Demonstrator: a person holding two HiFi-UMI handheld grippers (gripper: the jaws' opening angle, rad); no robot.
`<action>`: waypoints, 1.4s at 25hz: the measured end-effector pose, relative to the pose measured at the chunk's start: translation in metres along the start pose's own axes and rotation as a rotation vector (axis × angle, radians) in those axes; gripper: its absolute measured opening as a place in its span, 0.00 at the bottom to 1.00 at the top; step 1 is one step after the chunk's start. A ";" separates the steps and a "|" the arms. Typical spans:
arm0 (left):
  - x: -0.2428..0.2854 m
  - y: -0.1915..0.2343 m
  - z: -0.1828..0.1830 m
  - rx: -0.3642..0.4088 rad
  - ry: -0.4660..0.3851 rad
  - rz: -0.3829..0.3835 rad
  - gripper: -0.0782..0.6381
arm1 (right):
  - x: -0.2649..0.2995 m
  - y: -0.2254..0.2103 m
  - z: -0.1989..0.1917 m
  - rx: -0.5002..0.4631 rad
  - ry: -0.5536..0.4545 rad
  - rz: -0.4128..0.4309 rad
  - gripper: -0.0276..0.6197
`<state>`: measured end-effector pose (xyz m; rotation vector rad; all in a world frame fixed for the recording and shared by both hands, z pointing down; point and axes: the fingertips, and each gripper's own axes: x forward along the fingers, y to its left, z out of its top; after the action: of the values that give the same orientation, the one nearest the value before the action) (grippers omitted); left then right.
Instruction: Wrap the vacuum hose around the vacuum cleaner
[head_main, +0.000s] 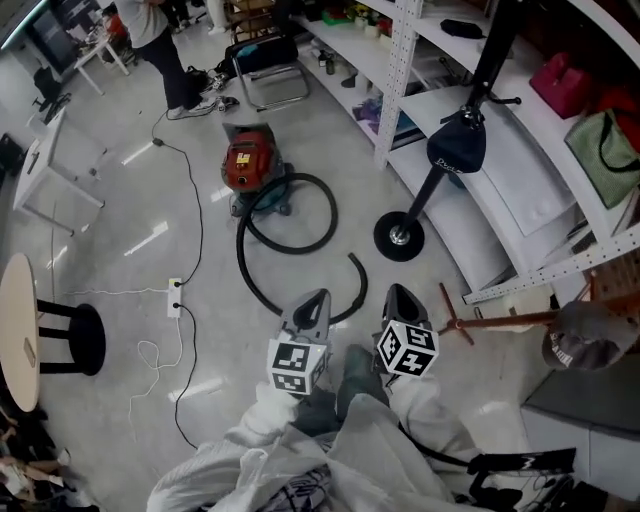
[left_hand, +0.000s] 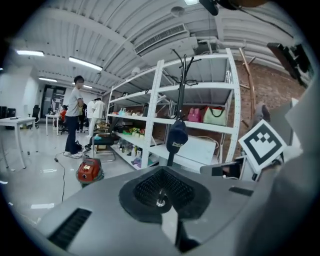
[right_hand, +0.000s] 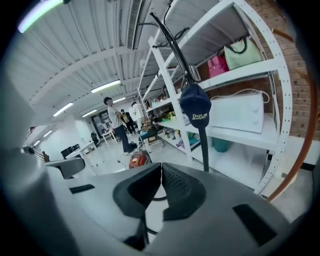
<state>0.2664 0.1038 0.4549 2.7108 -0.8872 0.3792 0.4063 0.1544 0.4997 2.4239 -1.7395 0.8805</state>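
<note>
On the floor, the vacuum hose (head_main: 240, 262) looks light and springy; your left gripper (head_main: 312, 305) and right gripper (head_main: 400, 300), both closed and empty, should take its free end.

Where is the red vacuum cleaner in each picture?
Head view: the red vacuum cleaner is on the floor, upper middle, a bit left.
Left gripper view: lower left, on the floor.
Right gripper view: small, just left of centre.
Shared landmark: the dark cap, right of the vacuum cleaner in all three.
</note>
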 end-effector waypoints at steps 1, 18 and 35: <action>0.012 0.006 -0.006 -0.004 0.009 0.019 0.11 | 0.015 -0.006 -0.007 -0.002 0.027 0.001 0.06; 0.286 0.161 -0.391 -0.025 -0.025 0.046 0.11 | 0.315 -0.134 -0.401 0.052 0.316 -0.189 0.09; 0.397 0.202 -0.603 -0.098 -0.020 -0.012 0.11 | 0.469 -0.247 -0.694 0.150 0.523 -0.448 0.36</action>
<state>0.3547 -0.0694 1.1786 2.6338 -0.8706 0.2988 0.4300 0.0783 1.3695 2.2327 -0.9386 1.4352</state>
